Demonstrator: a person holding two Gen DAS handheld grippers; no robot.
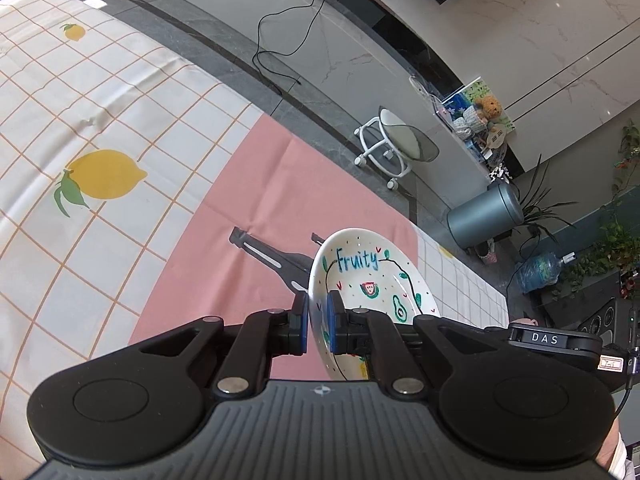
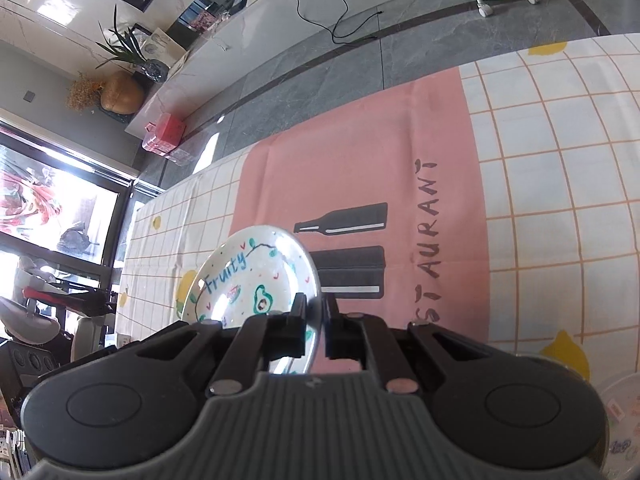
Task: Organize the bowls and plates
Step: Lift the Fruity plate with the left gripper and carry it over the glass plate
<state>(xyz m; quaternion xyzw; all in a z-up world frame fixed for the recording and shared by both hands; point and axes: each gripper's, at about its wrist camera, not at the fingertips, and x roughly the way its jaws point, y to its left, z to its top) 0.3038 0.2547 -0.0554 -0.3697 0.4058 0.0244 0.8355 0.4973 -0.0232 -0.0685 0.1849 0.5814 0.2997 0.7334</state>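
Both grippers clamping "Fruity" plates, held on edge above the tablecloth.

The tablecloth (image 1: 100, 128) — white grid with lemon prints and a pink centre panel carrying bottle silhouettes (image 2: 344, 222) — is filling both views. The left gripper (image 1: 318, 322) is pinching the rim of a white Fruity plate (image 1: 372, 276) between its blue pads (image 1: 330, 324), the painted face turned to the right, the plate standing clear of the cloth. The right gripper (image 2: 314, 322) is squeezing the rim of a second Fruity plate (image 2: 252, 276) — tilted, face turned left, over the pink panel's edge. Another printed dish (image 2: 624, 420) is sitting at the right view's lower right corner, partly cut off.
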